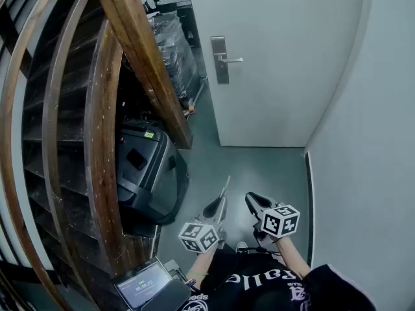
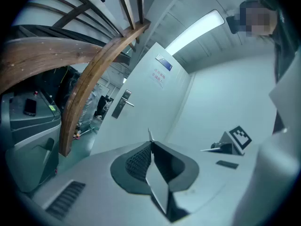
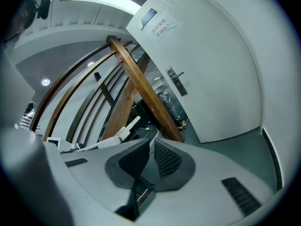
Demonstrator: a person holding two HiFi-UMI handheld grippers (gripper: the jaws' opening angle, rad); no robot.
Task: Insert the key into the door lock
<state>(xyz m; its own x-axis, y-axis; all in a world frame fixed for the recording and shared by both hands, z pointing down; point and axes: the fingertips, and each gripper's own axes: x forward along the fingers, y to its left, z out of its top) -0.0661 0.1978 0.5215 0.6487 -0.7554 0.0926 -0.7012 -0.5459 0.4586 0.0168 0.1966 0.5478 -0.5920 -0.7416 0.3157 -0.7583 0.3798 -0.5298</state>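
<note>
Head view: the left gripper (image 1: 219, 205) and right gripper (image 1: 251, 199) are held low, well apart from the door lock (image 1: 220, 59). Left gripper view: the key (image 2: 149, 135) is clamped between the jaws. Right gripper view: the jaws are narrowly parted, empty

A service corridor in a commercial or industrial building, not a home: a plain white door (image 1: 279, 57) with a metal lever handle (image 1: 228, 60) and a printed notice (image 2: 158, 76) closes off one end, lit by a long strip light (image 2: 195, 29) in the ceiling. Bare white walls (image 1: 369, 141) meet a grey-green painted floor (image 1: 259, 167). A dark wooden staircase (image 1: 146, 57) curves upward at one side, the space beneath it used as storage for a black machine (image 1: 146, 170) and goods wrapped in plastic film (image 1: 174, 50)
</note>
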